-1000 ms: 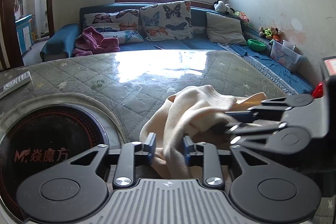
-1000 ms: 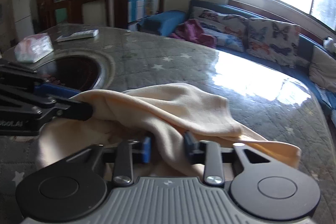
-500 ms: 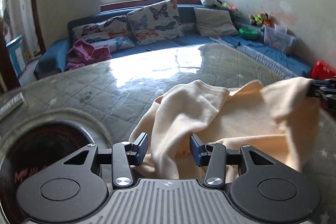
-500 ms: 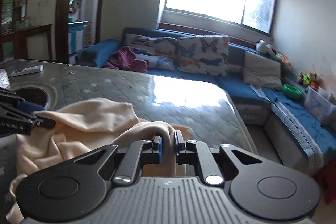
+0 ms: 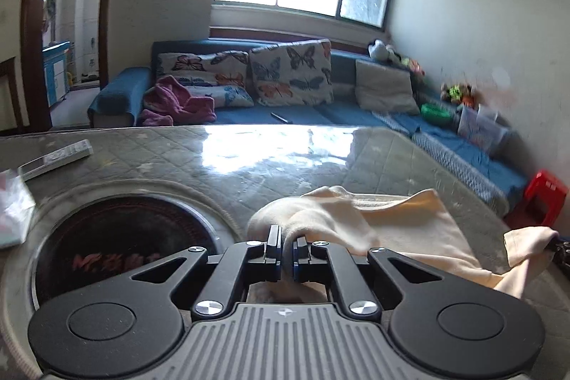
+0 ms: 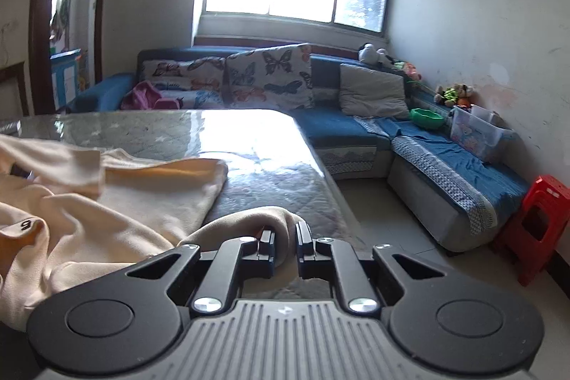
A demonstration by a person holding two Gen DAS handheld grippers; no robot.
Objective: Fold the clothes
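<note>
A cream garment (image 5: 409, 223) lies spread on the glass-topped table (image 5: 285, 152). My left gripper (image 5: 288, 237) is shut on a bunched fold at the garment's left end, beside the round cooktop inset (image 5: 117, 237). In the right wrist view the garment (image 6: 142, 202) drapes to the left, and my right gripper (image 6: 286, 234) is shut on a rolled edge of it near the table's right edge. The left wrist view shows that held corner (image 5: 527, 241) pulled out at the far right, where the right gripper (image 5: 561, 246) barely shows at the frame edge.
A remote (image 5: 57, 159) and a tissue pack (image 5: 10, 212) lie at the table's left. A blue corner sofa (image 6: 338, 127) with cushions stands past the far edge. To the right of the table are bare floor and a red stool (image 6: 534, 223).
My left gripper has shut on the fold that lay between its open fingers and has risen a little. My right gripper has carried its corner off to the right, spreading the garment out.
</note>
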